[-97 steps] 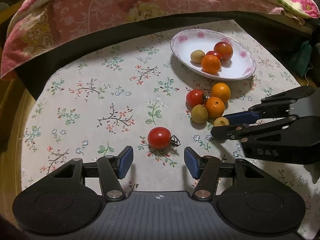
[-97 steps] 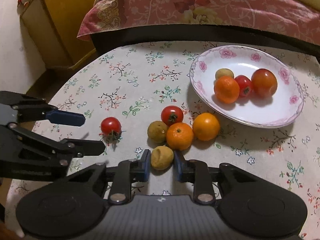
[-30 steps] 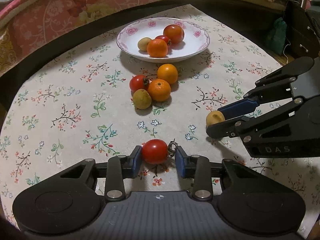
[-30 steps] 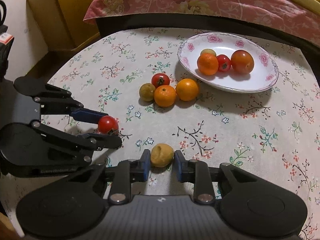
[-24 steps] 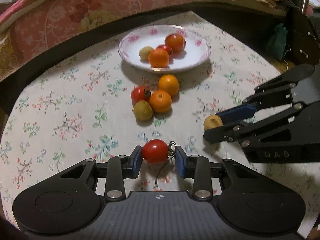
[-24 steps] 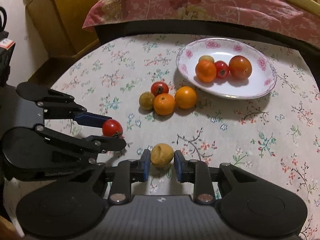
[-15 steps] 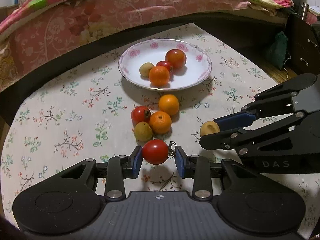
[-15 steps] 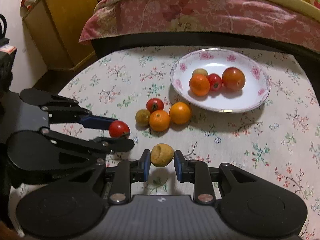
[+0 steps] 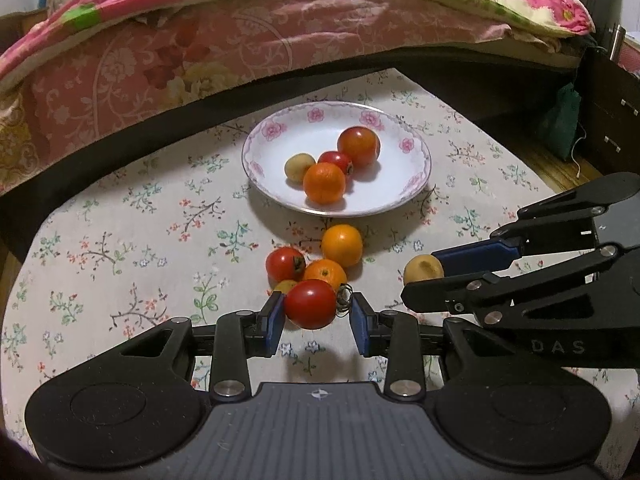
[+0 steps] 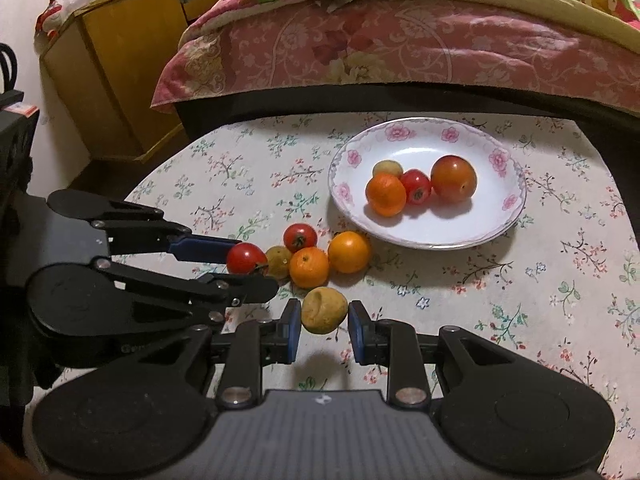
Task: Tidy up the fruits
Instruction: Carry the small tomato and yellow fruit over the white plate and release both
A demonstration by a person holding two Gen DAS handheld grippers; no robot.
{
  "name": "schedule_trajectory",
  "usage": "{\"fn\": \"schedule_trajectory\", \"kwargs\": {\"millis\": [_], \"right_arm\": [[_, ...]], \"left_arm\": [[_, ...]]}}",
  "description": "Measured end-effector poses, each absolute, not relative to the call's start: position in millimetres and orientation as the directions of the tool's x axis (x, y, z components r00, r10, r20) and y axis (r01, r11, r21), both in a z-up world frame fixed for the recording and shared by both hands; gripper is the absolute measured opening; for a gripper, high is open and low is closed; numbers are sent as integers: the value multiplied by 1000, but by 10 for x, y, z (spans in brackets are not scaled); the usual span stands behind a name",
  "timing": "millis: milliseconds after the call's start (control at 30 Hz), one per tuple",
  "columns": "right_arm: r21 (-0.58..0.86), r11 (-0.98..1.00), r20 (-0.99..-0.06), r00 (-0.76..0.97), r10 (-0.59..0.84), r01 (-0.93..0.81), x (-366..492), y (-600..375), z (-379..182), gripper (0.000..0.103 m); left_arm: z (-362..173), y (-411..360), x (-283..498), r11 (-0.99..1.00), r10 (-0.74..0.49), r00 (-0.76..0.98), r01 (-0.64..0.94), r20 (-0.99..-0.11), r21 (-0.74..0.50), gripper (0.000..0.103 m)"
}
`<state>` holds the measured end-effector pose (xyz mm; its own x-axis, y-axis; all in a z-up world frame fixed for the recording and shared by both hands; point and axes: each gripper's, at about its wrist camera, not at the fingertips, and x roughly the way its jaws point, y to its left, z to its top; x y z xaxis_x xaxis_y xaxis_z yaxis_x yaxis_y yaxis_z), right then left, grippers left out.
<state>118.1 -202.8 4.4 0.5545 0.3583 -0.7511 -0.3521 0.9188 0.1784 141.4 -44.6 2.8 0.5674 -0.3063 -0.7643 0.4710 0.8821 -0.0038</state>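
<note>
Mid-carry: my left claw (image 9: 316, 316) pinches a red tomato (image 9: 310, 303), right claw (image 10: 323, 326) a yellow fruit (image 10: 324, 310), both off the cloth; next, over to plate (image 9: 416, 184) w/ gentle release.

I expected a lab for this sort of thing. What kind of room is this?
Most likely a bedroom in someone's home. A bed with a pink floral quilt stands right behind the small table with its flowered cloth, a yellow wooden cabinet sits beside it, and a household plate holds fruit.

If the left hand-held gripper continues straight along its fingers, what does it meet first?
Probably the loose fruit cluster on the tablecloth, ahead of the red tomato held by the left hand-held gripper; depth is uncertain.
</note>
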Motion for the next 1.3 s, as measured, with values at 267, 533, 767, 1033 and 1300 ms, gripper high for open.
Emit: {"fn": "schedule_trajectory", "kwargs": {"millis": [267,533,767,1033,1300], "right_arm": [[187,931,-733,587,344,-312,1342,-2117,99,21],[197,947,-708,631,317,-255,1594,-2278,155,21],[216,951,-704,640,309,-221,1855,-2387,107,21],[212,956,-709,642,293,-203,1983,-2440,7,21],[196,958,-706,648,285,-208,2038,-2424,-25,22]], "left_arm": [[85,-536,1561,884,-310,595,467,-742,5,43],[130,-672,1827,886,-319,626,464,-712,10,41],[71,-757,2082,888,-319,632,460,-706,12,41],[-34,-806,2209,890,-310,630,456,-712,16,42],[-61,-809,2263,896,-298,638,444,-710,24,44]]}}
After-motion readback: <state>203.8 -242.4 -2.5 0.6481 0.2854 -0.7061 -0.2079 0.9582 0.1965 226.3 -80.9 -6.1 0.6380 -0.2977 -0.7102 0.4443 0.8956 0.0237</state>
